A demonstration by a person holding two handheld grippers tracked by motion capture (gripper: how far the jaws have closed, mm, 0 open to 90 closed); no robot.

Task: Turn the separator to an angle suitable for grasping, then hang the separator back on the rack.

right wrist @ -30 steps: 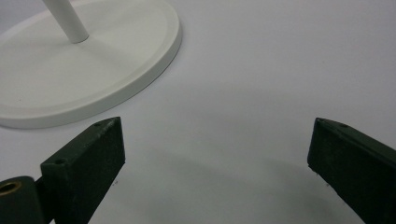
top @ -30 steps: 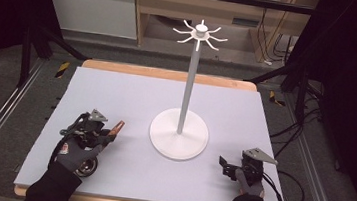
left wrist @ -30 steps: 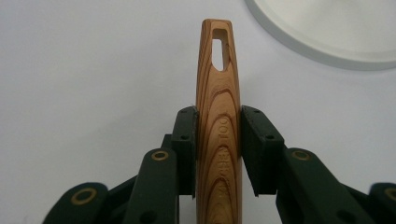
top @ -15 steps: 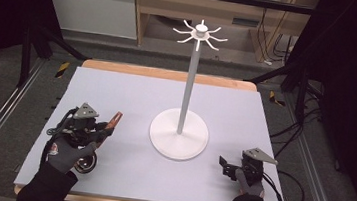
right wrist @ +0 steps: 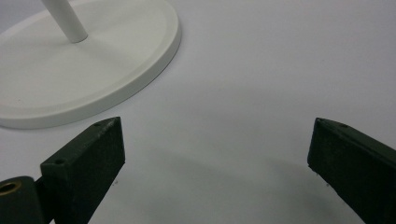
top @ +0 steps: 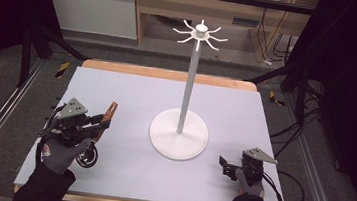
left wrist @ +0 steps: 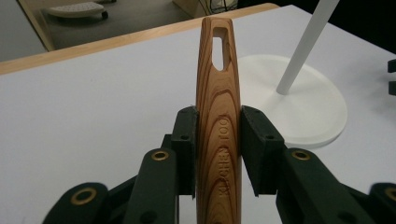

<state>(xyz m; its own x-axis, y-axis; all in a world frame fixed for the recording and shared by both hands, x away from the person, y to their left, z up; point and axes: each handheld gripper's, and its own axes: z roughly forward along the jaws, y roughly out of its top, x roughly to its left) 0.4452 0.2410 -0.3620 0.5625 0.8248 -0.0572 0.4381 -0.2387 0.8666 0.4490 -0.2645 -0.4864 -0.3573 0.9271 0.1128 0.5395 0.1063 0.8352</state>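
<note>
My left gripper (left wrist: 217, 140) is shut on the wooden handle (left wrist: 217, 93) of a kitchen tool, and both pads press its sides. The handle has a slot hole near its tip and points toward the white stand. In the high view the left gripper (top: 98, 123) is held above the table's front left, with the handle (top: 110, 112) sticking out past it and the tool's dark round head (top: 87, 158) below the gloved hand. The right gripper (top: 224, 166) rests at the front right, jaws wide apart (right wrist: 217, 149) with nothing between them.
A tall white stand (top: 190, 76) rises from a round base (top: 177, 145) at the table's middle, with a ring of hooks (top: 200, 33) at its top. The base's rim (right wrist: 154, 60) lies just ahead of the right gripper. A pale sheet (top: 132, 90) covers the table.
My left gripper has risen with the tool, and the handle tip now sits higher and slightly further left in the high view. The right gripper has stayed in place.
</note>
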